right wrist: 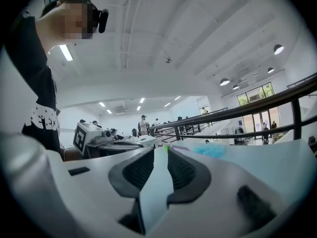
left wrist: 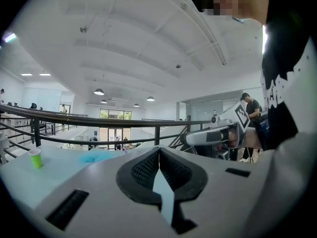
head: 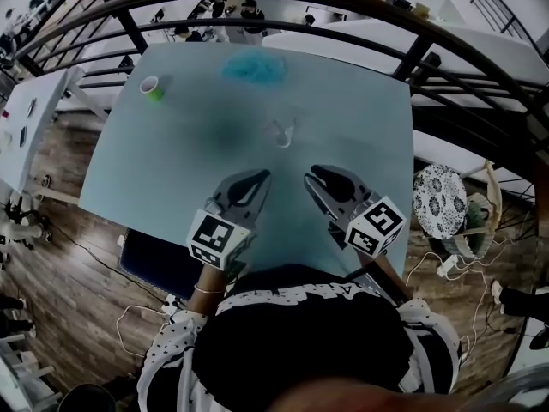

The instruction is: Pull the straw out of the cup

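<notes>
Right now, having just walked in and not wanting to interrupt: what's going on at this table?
A person holds a gripper in each hand low over the near edge of a pale blue table. The left gripper has its jaws together and the right gripper has them slightly apart; neither holds anything. A green cup stands at the far left corner, a blue crumpled item lies at the far edge, and a small clear object sits mid-table. No straw can be made out.
</notes>
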`<state>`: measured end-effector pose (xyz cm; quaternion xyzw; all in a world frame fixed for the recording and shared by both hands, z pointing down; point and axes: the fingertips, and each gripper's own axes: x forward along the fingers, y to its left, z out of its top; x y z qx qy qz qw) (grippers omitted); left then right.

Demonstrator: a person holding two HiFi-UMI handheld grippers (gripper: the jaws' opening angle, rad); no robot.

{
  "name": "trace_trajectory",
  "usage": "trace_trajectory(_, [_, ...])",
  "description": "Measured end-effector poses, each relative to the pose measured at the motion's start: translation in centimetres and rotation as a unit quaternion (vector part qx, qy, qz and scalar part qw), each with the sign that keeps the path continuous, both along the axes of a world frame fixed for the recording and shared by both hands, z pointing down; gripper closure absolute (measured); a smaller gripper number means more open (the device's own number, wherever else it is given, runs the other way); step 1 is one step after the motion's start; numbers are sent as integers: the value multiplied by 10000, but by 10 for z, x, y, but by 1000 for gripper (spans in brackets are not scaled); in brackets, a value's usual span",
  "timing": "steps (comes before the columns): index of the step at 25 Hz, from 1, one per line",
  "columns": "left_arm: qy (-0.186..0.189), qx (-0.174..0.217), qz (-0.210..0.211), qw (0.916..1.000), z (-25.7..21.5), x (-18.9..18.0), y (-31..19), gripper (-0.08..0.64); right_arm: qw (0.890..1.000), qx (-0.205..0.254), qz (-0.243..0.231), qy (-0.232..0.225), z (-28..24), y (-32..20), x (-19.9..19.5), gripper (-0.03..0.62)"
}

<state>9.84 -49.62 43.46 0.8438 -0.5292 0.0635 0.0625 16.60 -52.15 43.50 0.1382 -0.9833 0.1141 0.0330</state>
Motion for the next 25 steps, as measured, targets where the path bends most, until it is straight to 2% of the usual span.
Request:
trace_trajectory(4, [58, -70, -53, 9999, 6, -3, -10, 549, 10000, -21, -9, -64, 4, -13, -4, 522])
trace_trajectory(14, [124, -150, -80, 9998, 16, -17, -30, 549, 9999, 2, 19, 167, 15, -41, -22, 522])
trace_trajectory(25, [22, -248, -182, 9995, 28, -34, -43, 549, 9988, 217, -21, 433, 30, -63, -44, 522])
